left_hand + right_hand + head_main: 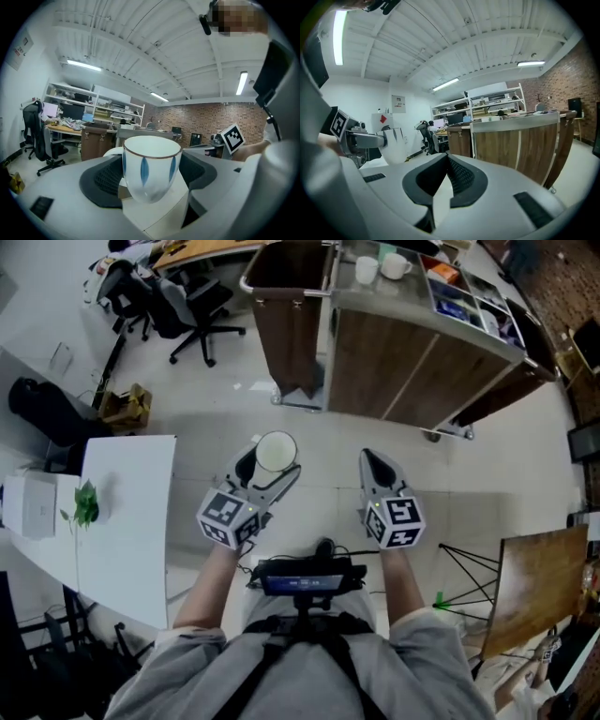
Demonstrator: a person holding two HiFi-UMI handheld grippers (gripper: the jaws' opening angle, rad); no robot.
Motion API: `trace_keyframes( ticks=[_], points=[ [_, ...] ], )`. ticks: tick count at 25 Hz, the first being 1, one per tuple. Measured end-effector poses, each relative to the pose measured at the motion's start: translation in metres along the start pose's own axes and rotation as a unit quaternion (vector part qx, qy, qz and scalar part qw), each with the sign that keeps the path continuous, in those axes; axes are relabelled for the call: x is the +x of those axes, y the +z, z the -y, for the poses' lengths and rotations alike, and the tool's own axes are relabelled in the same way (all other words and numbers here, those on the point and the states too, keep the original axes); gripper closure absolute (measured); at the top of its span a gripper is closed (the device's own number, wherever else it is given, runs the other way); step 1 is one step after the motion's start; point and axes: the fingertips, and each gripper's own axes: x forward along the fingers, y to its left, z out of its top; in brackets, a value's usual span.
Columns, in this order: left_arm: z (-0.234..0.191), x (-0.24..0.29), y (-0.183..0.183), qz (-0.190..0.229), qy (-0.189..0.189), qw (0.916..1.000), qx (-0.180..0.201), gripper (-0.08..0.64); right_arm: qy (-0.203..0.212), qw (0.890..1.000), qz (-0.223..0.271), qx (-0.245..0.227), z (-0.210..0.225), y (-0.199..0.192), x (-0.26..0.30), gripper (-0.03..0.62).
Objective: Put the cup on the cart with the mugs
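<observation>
A white cup (276,451) with blue leaf marks and a brown rim (151,164) stands upright between the jaws of my left gripper (267,468) (150,183), whose pads press on its sides. To its right, my right gripper (368,458) (446,161) is shut with nothing in it. Ahead across the floor stands the wood-panelled cart (417,362) (513,143). Two white mugs (380,267) sit on its top at the left end. In the right gripper view the left gripper and its cup (395,145) show at the left.
A brown bin (289,306) hangs on the cart's left end, and trays of small items (464,296) fill its right part. Office chairs (183,301) stand far left. A white table (127,521) with a plant (85,504) is at my left, a wooden board (539,587) at my right.
</observation>
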Motion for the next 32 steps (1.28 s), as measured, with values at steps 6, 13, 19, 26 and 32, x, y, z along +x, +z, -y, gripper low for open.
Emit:
trace_keyframes(
  ticks=[6, 13, 19, 26, 32],
  points=[
    [0.031, 0.077, 0.027, -0.001, -0.05, 0.9986, 0.016, 0.186, -0.014, 1.0, 0.01, 0.002, 0.06, 0.021, -0.008, 0.586],
    [0.035, 0.142, 0.048, -0.006, -0.101, 0.9945, 0.027, 0.186, -0.023, 0.999, 0.02, 0.013, 0.096, 0.043, 0.017, 0.586],
    [0.004, 0.212, 0.065, -0.004, -0.14, 0.9897, 0.03, 0.186, -0.029, 0.999, 0.017, 0.01, 0.133, 0.075, 0.076, 0.586],
    [-0.047, 0.285, 0.105, -0.002, -0.179, 0.9833, 0.033, 0.186, -0.042, 0.999, 0.01, 0.01, 0.175, 0.117, 0.154, 0.586],
    [-0.072, 0.33, 0.138, -0.006, -0.211, 0.9764, 0.045, 0.186, -0.049, 0.999, 0.002, 0.012, 0.197, 0.143, 0.196, 0.586]
  ],
)
